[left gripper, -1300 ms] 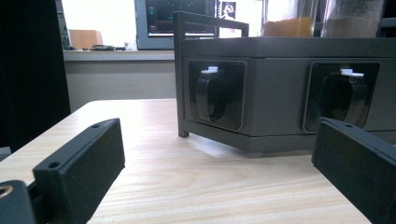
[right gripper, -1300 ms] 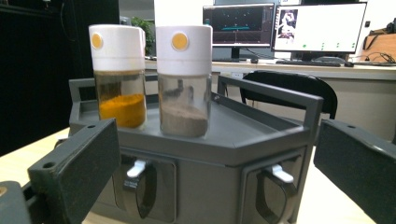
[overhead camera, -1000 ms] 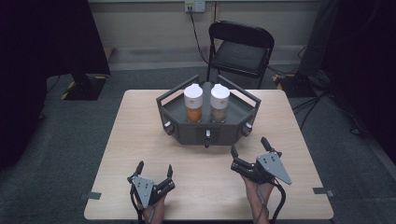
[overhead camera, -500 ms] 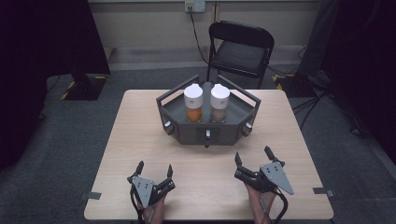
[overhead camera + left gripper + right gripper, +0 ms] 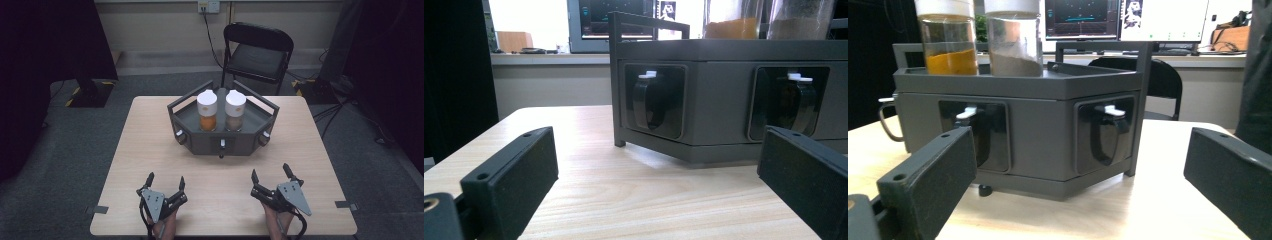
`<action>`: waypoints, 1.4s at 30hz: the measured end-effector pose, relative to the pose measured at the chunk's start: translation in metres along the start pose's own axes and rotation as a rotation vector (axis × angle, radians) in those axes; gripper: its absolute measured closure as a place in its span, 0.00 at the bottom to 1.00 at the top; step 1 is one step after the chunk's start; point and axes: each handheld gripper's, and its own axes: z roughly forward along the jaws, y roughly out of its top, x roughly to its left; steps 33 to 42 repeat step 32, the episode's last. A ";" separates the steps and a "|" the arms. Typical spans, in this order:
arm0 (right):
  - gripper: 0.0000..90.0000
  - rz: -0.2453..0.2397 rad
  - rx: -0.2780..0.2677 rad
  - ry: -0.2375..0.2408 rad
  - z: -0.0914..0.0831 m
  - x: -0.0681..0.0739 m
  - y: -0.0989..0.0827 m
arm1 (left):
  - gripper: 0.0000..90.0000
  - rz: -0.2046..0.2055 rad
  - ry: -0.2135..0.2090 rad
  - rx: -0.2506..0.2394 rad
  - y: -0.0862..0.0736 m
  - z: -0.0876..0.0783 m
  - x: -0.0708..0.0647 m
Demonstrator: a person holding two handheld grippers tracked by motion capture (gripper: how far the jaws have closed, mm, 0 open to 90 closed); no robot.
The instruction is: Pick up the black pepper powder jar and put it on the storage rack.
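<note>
We hold the left gripper (image 5: 165, 182) and the right gripper (image 5: 270, 173) near the desk's (image 5: 150, 130) near edge, jaws spread and empty. The grey rack (image 5: 223, 141) sits toward the far edge, midway between the sides, its long axis running side to side and its knobbed faces toward us. The two jars (image 5: 207, 110) stand upright in it; in both gripper views their tops are cut off.
</note>
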 end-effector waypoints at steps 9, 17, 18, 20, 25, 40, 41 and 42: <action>0.00 -0.017 0.004 0.012 -0.001 0.007 -0.014 | 0.02 0.000 -0.001 -0.001 0.000 0.000 0.000; 0.00 -0.015 0.016 0.003 -0.002 0.009 -0.026 | 0.02 0.000 -0.001 0.000 0.000 0.000 0.000; 0.00 -0.013 0.015 0.002 -0.002 0.009 -0.028 | 0.02 0.000 -0.001 0.000 0.000 0.000 0.000; 0.00 -0.007 0.016 0.003 -0.002 0.008 -0.032 | 0.02 0.001 -0.002 0.000 0.000 0.000 0.000; 0.00 0.001 0.013 -0.006 -0.002 0.008 -0.034 | 0.02 0.001 -0.002 0.002 0.000 0.000 0.000; 0.00 0.000 0.004 -0.003 -0.002 0.008 -0.037 | 0.02 0.000 0.004 0.000 0.000 0.000 -0.001; 0.00 0.000 0.004 -0.003 -0.002 0.008 -0.037 | 0.02 0.000 0.004 0.000 0.000 0.000 -0.001; 0.00 0.000 0.004 -0.003 -0.002 0.008 -0.037 | 0.02 0.000 0.004 0.000 0.000 0.000 -0.001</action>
